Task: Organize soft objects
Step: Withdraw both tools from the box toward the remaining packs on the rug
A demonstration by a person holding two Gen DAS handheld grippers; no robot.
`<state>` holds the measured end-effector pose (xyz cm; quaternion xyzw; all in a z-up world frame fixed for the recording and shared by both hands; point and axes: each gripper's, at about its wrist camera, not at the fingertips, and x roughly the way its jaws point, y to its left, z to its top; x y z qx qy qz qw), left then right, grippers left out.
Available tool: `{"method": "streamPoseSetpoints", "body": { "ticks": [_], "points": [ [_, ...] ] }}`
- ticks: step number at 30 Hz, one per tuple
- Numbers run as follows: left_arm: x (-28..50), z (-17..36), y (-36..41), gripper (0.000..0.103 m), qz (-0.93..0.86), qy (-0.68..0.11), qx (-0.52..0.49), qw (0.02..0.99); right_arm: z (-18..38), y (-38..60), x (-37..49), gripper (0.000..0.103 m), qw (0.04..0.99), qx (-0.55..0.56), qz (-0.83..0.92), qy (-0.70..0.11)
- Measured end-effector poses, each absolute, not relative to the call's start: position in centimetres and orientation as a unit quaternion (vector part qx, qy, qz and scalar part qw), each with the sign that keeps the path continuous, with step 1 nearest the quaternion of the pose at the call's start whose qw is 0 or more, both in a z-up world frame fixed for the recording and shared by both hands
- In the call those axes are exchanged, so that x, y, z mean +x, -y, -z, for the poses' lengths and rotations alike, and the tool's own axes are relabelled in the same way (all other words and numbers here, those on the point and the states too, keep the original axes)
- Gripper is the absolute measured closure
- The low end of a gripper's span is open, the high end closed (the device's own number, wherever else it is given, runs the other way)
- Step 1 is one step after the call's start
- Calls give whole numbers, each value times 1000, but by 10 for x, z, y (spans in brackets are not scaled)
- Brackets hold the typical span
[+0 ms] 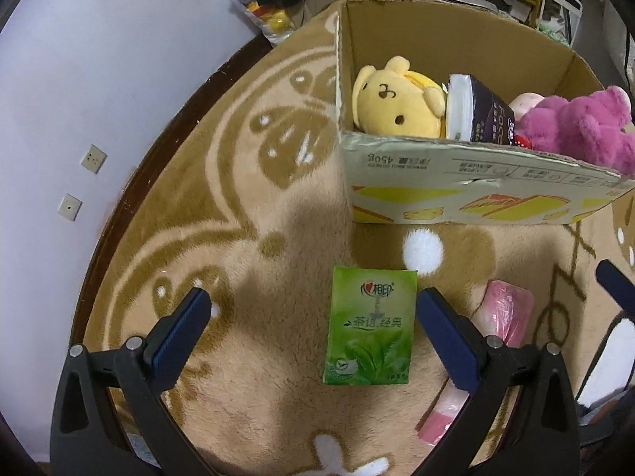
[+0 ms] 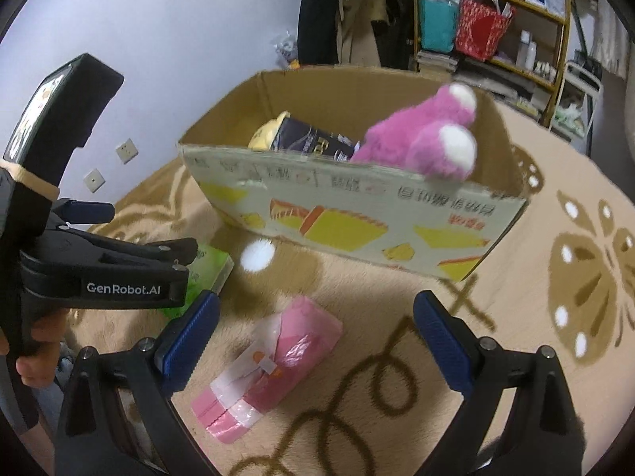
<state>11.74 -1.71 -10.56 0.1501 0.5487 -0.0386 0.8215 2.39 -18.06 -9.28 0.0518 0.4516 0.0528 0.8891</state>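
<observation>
My left gripper [image 1: 313, 305] and my right gripper [image 2: 315, 313] both showed black frames with blue ribbed pads. The blanket [image 1: 246, 396] beneath was beige, patterned with darker tan outlines and white spots. The tissue pack [image 1: 371, 327] between my left fingers was green, printed with tea leaves and a red heart logo. The pink pack [image 2: 274, 365] carried paler, whitish bands and a small orange mark. The cardboard box [image 2: 357, 222] was plain brown inside; its outer face was white with yellow and orange shapes. Inside lay a yellow plush [image 1: 391, 99], a magenta plush [image 2: 424, 139] with white patches, and a dark purple pack [image 1: 482, 113]. The wall [image 1: 99, 59] was pale lilac.
</observation>
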Motion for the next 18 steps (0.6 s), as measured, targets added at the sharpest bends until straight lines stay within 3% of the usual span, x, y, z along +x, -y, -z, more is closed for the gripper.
{"method": "streamPoseSetpoints", "body": {
  "ticks": [10, 15, 18],
  "points": [
    [122, 119, 20, 1, 31, -561, 168, 810, 117, 173, 34, 2, 861, 50, -74, -500],
    [122, 122, 20, 1, 34, -567, 168, 806, 130, 166, 41, 23, 842, 44, -106, -528],
    [121, 122, 22, 1, 38, -565, 169, 807, 137, 166, 45, 24, 834, 47, -106, -539]
  ]
}}
